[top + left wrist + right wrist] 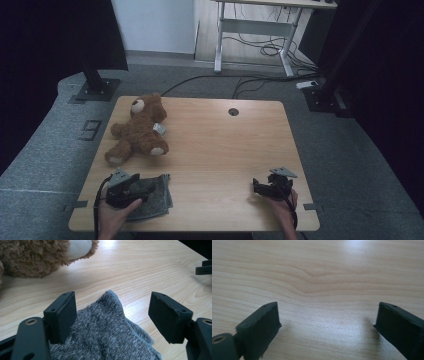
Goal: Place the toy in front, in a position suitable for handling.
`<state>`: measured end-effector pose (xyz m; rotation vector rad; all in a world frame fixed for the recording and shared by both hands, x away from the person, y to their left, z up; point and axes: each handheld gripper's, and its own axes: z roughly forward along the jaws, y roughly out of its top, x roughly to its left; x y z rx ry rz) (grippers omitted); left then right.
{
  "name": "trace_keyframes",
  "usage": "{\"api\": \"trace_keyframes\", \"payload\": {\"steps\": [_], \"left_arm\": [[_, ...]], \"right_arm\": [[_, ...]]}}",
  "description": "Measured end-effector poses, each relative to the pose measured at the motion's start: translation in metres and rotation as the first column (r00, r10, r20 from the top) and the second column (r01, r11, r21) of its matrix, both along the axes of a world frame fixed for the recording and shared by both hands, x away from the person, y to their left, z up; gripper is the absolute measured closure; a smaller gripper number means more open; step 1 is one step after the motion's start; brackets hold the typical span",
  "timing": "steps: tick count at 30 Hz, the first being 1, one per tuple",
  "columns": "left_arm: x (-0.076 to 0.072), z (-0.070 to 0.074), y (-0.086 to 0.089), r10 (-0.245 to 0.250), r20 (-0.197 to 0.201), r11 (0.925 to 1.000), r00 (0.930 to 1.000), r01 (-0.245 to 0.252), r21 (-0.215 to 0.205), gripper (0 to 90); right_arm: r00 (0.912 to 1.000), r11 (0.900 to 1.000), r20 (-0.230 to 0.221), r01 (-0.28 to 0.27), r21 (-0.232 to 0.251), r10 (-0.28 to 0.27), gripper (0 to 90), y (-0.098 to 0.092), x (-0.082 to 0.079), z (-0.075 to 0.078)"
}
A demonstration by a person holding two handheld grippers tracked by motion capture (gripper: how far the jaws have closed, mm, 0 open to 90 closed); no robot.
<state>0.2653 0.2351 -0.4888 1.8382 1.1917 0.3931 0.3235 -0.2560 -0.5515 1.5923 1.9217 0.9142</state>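
- We see a brown teddy bear (139, 131) lying at ten o'clock on the wooden table (220, 150).
- We see a round cable hole (233, 111) at twelve o'clock.
- We see a white desk frame (255, 35) beyond, with cables (260, 50) on the floor.

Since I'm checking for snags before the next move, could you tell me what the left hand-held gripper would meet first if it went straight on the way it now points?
Probably the fluffy grey towel, which already lies between the open left hand-held gripper; beyond its tip is bare wooden table, with the brown plush teddy bear off to one side.
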Motion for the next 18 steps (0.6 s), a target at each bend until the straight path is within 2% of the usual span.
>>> {"api": "trace_keyframes", "payload": {"steps": [7,8,13,18], "left_arm": [[0.000,0.001,0.000,0.006,0.000,1.0000,1.0000,-0.006,0.000,22.8],[0.000,0.002,-0.001,0.007,0.002,1.0000,1.0000,-0.007,0.001,22.8],[0.002,0.005,-0.005,0.000,0.006,1.0000,1.0000,0.000,0.008,22.8],[0.007,0.005,-0.010,-0.001,0.004,0.9999,1.0000,0.001,0.015,22.8]], "right_arm": [[0.9990,0.999,0.024,-0.038,0.017,0.037,11.5,0.004,-0.002,0.004],[0.9980,0.998,0.041,-0.050,0.024,0.049,13.3,0.006,-0.002,0.005],[0.9951,0.995,0.053,-0.086,0.050,0.083,14.0,0.012,0.000,0.010],[0.9891,0.991,0.072,-0.131,0.035,0.128,14.6,0.025,0.002,0.015]]}}
